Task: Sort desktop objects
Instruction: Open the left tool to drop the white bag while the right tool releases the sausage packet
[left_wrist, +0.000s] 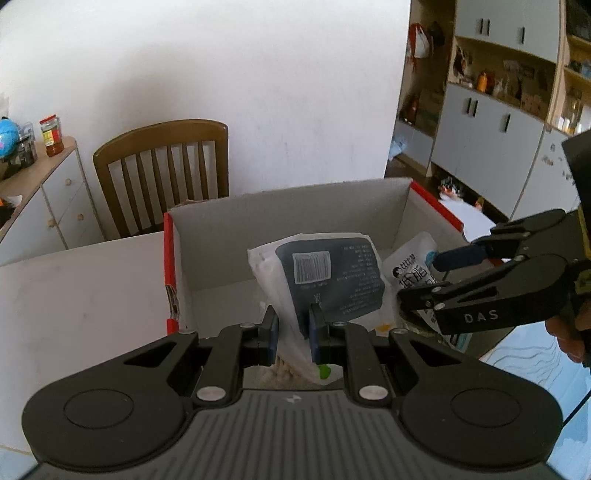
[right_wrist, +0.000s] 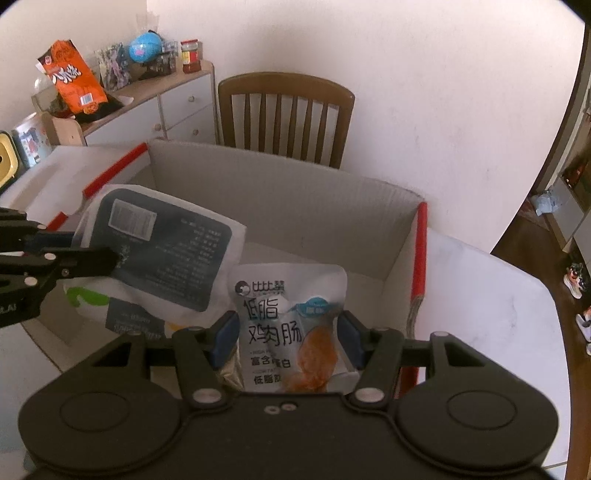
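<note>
My left gripper (left_wrist: 293, 332) is shut on the lower edge of a white packet with a dark blue barcode label (left_wrist: 328, 280). It holds the packet upright over the open grey cardboard box with red edges (left_wrist: 295, 195). In the right wrist view the same packet (right_wrist: 166, 243) tilts in from the left with the left gripper (right_wrist: 92, 249) on it. My right gripper (right_wrist: 287, 332) is shut on a white chicken sausage packet (right_wrist: 288, 325), also over the box (right_wrist: 295, 177). From the left wrist view the right gripper (left_wrist: 419, 278) comes in from the right, gripping that packet (left_wrist: 410, 266).
The box stands on a white table (left_wrist: 74, 295). A wooden chair (right_wrist: 284, 110) is behind it against the wall. A sideboard (right_wrist: 173, 99) at the left carries a jar, a globe and an orange snack bag (right_wrist: 74, 81). Shelving (left_wrist: 498, 110) fills the right.
</note>
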